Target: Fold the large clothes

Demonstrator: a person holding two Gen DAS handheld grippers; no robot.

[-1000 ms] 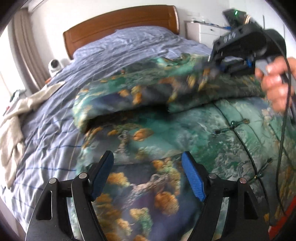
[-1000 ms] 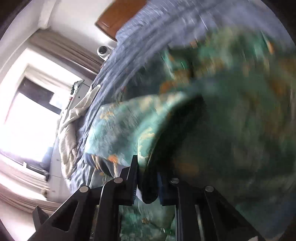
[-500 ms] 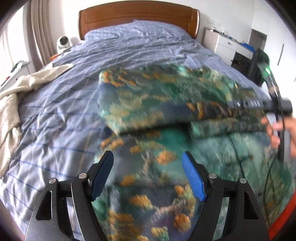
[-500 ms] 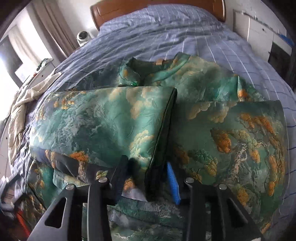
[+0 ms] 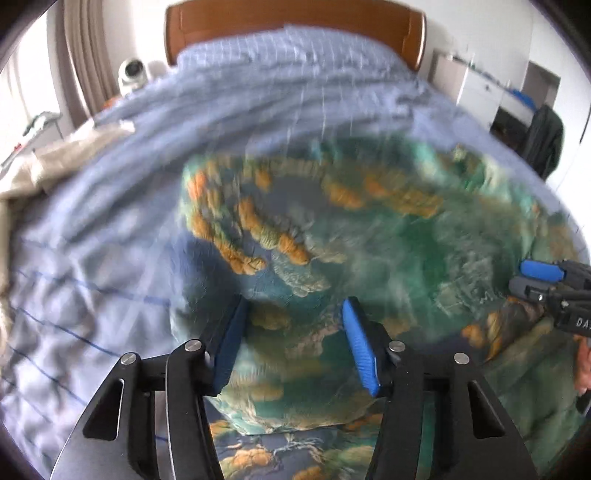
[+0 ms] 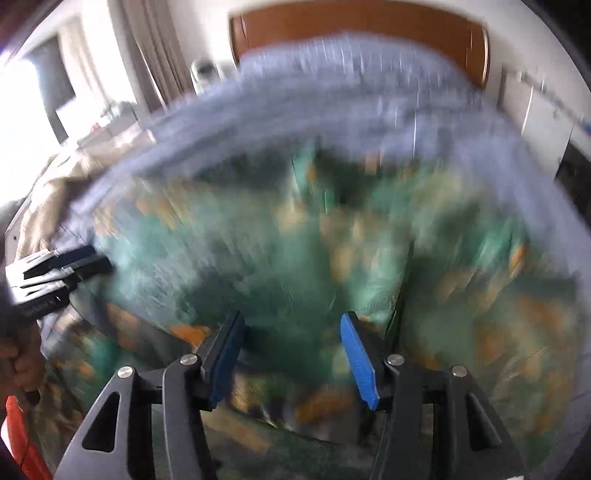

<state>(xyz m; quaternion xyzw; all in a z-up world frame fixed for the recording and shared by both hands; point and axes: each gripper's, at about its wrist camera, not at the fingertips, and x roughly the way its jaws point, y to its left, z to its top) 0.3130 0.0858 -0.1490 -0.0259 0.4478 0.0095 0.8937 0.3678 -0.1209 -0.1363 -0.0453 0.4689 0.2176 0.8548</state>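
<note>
Garment (image 5: 369,236) covers the blue bedsheet (image 5: 110,229); left tongs (image 5: 293,339) and right tongs (image 6: 291,350) spread, gripping nothing.

Wooden headboard (image 5: 295,27), blue checked bedsheet (image 5: 110,229), beige curtain (image 5: 86,62), white walls

Glossy brocade garment (image 5: 369,236), matt checked cotton bedsheet (image 5: 110,236), polished wooden headboard (image 5: 295,18)

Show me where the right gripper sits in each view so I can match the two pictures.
Left wrist: right gripper enters at the right edge, mid-height, over the garment.
Right wrist: its own fingers rise from the bottom centre, open, garment between and beyond them.
Shared landmark: the headboard, top centre in both views.
</note>
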